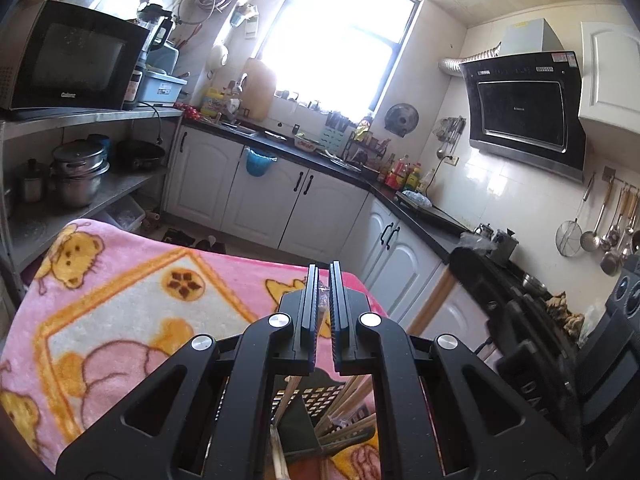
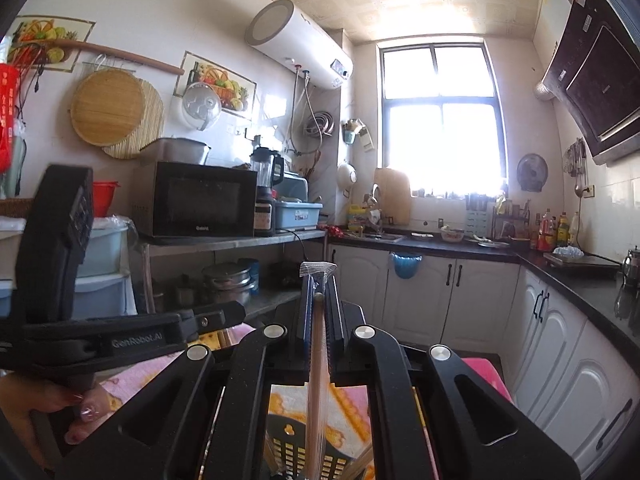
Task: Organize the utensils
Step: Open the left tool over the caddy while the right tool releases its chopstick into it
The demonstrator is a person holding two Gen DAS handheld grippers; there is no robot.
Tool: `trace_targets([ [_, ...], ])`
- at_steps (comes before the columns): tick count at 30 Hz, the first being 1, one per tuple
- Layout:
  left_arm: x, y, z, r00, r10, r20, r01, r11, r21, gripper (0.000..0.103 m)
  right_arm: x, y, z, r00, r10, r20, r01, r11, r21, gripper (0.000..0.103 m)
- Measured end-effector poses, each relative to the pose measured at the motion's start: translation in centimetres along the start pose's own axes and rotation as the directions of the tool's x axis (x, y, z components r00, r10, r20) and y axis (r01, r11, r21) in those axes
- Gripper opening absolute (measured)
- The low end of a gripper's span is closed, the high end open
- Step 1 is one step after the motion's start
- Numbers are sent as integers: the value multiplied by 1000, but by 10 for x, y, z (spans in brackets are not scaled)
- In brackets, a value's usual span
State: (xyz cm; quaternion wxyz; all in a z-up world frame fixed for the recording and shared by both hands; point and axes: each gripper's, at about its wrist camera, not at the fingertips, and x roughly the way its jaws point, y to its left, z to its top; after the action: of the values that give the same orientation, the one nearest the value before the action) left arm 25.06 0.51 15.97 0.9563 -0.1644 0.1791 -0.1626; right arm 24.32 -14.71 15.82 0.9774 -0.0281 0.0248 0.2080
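My right gripper (image 2: 319, 280) is shut on a long brown chopstick in a clear wrapper (image 2: 318, 360); it lies lengthwise between the fingers, and the wrapper's crinkled end pokes out past the tips. Below it stands a black perforated basket (image 2: 288, 452) on a pink cartoon blanket (image 2: 348, 408). In the left wrist view my left gripper (image 1: 324, 270) is shut above the same basket (image 1: 320, 400), which holds several wooden chopsticks (image 1: 352, 392). A pale sliver shows between its tips; I cannot tell what it is. A hand (image 2: 48, 408) holds the left gripper (image 2: 236, 314) at the left of the right wrist view.
A metal shelf (image 1: 100, 114) at the left carries a microwave (image 1: 72, 60) and pots (image 1: 78, 176). White cabinets (image 1: 280, 196) under a black counter run along the back and right. A stove (image 1: 516, 296) sits to the right, with ladles (image 1: 600, 232) on the wall.
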Motion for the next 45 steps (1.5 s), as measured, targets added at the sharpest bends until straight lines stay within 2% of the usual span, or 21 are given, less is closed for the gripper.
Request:
trace_targets([
  [8,7,9,-17,1000,11,-20,-11,1000,-12,3,8,-5,-26,1000,-6,-26,7,999,48,6],
  [20,10,11,-32,998,14,-57,-15,1000,0,3,10,-8,-41,997,-15,-74,21,996,81,7],
  [21,11,11,-33,998,16,-59,-16,1000,1,3,10,-9,-42,997,-17,-80,24,996,82,9],
  [23,12,12,-34,998,17,-64,-17,1000,0,3,9,-11,-45,995,-26,-100,35,996,87,20],
  [27,12,13,-37,997,22,-74,-22,1000,1,3,2,-17,-50,991,-39,-125,51,994,101,21],
  [31,10,12,-41,996,22,-82,-22,1000,2,3,-10,-23,-54,989,-55,-134,71,991,117,31],
  [36,6,10,-47,995,44,-93,-43,999,7,4,-25,-32,-58,981,-86,-174,111,984,140,36],
  [40,0,9,-51,995,36,-89,-36,999,2,23,-33,-38,-62,974,-93,-207,127,979,161,49],
  [45,-5,6,-55,995,58,-86,-57,998,10,41,-43,-44,-70,965,-102,-243,149,971,186,56],
])
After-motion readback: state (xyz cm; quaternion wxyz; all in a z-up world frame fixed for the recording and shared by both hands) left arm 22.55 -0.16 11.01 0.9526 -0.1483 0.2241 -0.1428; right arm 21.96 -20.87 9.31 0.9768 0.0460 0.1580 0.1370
